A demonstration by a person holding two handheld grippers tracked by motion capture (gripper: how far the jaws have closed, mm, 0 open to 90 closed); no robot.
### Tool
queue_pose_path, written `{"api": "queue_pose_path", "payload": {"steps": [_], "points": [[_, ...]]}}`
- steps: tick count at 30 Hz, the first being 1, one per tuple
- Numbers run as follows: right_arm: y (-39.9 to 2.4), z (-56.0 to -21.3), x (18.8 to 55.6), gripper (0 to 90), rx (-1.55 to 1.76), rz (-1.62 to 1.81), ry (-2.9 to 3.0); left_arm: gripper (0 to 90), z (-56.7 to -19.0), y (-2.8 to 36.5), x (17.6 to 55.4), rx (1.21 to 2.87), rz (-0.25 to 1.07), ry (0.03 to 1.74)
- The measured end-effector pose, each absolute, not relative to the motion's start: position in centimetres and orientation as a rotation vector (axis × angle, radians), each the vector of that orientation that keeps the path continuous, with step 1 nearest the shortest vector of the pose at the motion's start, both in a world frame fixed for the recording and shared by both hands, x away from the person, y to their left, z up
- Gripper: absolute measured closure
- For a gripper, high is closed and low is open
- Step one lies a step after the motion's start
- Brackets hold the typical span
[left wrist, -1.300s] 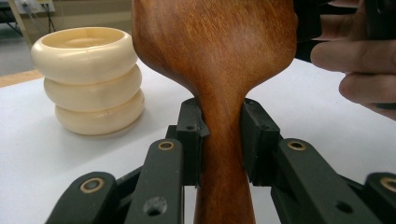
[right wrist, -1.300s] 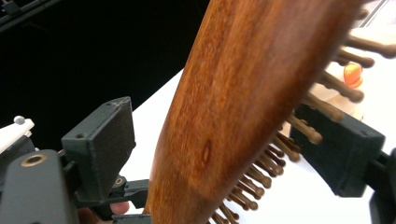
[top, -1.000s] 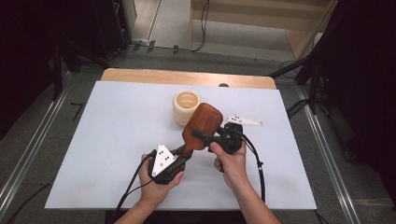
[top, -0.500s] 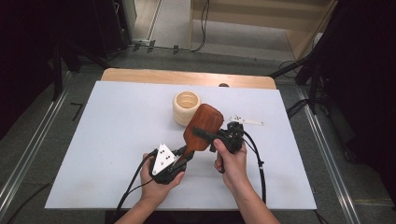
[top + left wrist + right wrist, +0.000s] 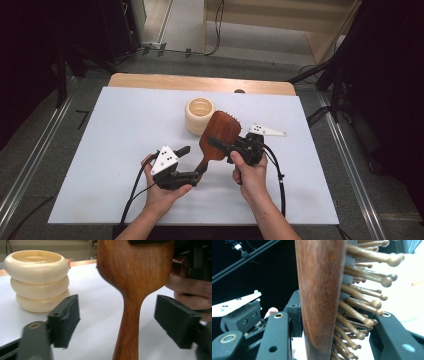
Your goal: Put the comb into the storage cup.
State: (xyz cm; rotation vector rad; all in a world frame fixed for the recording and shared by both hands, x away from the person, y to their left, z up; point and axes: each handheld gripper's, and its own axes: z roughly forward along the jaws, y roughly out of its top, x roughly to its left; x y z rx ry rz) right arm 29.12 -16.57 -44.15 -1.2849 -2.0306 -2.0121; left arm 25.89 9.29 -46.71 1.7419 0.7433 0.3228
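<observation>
Wooden and dark brown, the hairbrush (image 5: 218,135) hangs above the white table (image 5: 100,150), its paddle head just in front of the cream ribbed cup (image 5: 199,115) and its handle slanting back toward the person. The lift looks done, and so, by the look of it, does most of a handover between the 2 tools. What seems left is for one gripper to let go or close, and then to carry the brush wherever it belongs; its goal cannot be told.

The right gripper (image 5: 227,146) comes in from the side of the brush away from the cup and clamps the paddle head: in the right gripper view 1 jaw presses the smooth wooden back while the other sits among the ball-tipped bristles (image 5: 362,302).

The left gripper (image 5: 192,165) sits at the handle end, farther from the cup. In the left gripper view its 2 jaws stand wide apart with the handle (image 5: 126,322) between them, touching neither. The left hand (image 5: 162,187) is curled under its tool, forearm rising from the near edge; the right hand (image 5: 249,172) grips its tool upright beside the brush.
</observation>
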Motion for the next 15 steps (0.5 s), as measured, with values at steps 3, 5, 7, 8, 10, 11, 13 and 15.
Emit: {"api": "queue_pose_path", "payload": {"steps": [3, 5, 7, 8, 10, 11, 13, 15], "points": [[-16.7, -43.9, 28.9, 51.1, -1.282, -2.032, -2.052, 11.8, -46.6, 10.0, 26.1, 1.719, 0.318, 0.758], [-16.7, -43.8, 28.9, 51.1, -1.279, -2.043, -2.073, 3.4, -46.6, 10.3, 26.3, 1.722, 0.299, 0.735], [-16.9, -43.7, 28.8, 51.2, -1.28, -2.051, -2.079, 0.0, -46.6, 10.7, 26.2, 1.714, 0.306, 0.715], [-16.9, -43.7, 28.8, 51.2, -1.276, -2.058, -2.084, 0.0, -46.6, 11.0, 26.2, 1.708, 0.308, 0.713], [-17.0, -43.6, 28.7, 51.3, -1.276, -2.065, -2.089, 0.0, -46.6, 11.3, 26.4, 1.711, 0.323, 0.732], [-17.0, -43.6, 28.7, 51.3, -1.276, -2.069, -2.094, 0.0, -46.6, 11.5, 26.5, 1.714, 0.328, 0.739], [-17.1, -43.5, 28.7, 51.3, -1.279, -2.071, -2.1, 0.0, -46.7, 12.1, 26.6, 1.711, 0.337, 0.743], [-17.2, -43.4, 28.7, 51.4, -1.272, -2.08, -2.103, 0.0, -46.7, 12.7, 26.6, 1.702, 0.355, 0.755]]}}
